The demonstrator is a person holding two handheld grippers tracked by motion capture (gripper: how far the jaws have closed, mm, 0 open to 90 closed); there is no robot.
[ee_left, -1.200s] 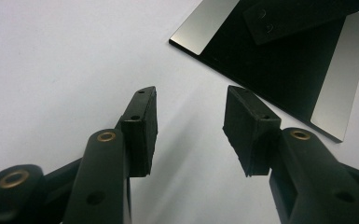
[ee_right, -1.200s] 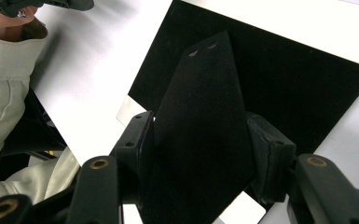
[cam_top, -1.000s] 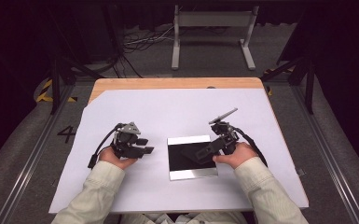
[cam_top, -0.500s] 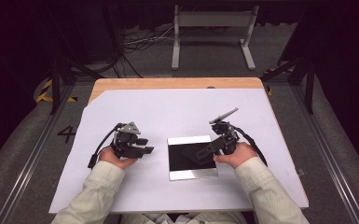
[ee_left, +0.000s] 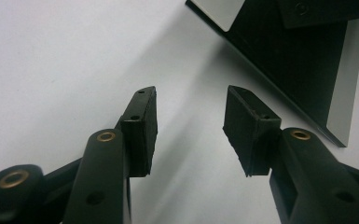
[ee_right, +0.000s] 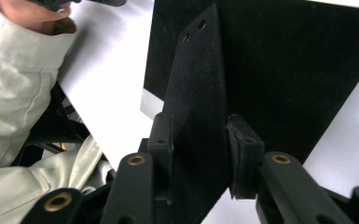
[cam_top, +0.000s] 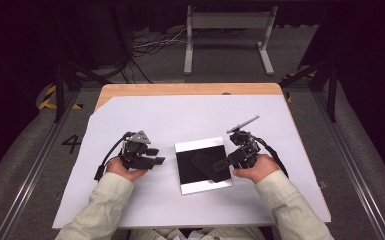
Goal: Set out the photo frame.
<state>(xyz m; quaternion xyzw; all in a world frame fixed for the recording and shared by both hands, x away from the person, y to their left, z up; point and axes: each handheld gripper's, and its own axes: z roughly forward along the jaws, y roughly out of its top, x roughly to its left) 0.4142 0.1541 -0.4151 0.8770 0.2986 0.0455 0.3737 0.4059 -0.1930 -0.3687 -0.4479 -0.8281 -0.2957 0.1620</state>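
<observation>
A wooden table (cam_top: 190, 89) stood under a large matte white sheet (cam_top: 180, 120) that covered most of its top and had its far-left corner cut off at a slant. Near the middle of the sheet lay a flat square board (cam_top: 202, 165), white along its edges with a black matte panel across its centre.

The person's two light-sleeved forearms came in from the near side. The right gripper (cam_top: 232, 159) was at the board's right edge, its jaws clamped on a thin, flat black plate (cam_top: 211, 167). In the right gripper view this plate (ee_right: 196, 107) looked felt-like, an elongated tapering shape with two small holes near its far tip. Its long axis ran straight out from the jaws, pointing leftward across the board's black panel. Whether it touched the board could not be told.

The left gripper (cam_top: 156, 156) sat on the sheet just left of the board, apart from it. In the left gripper view its jaws (ee_left: 190, 128) stood parted with nothing between the ridged black pads (ee_left: 142, 130).
</observation>
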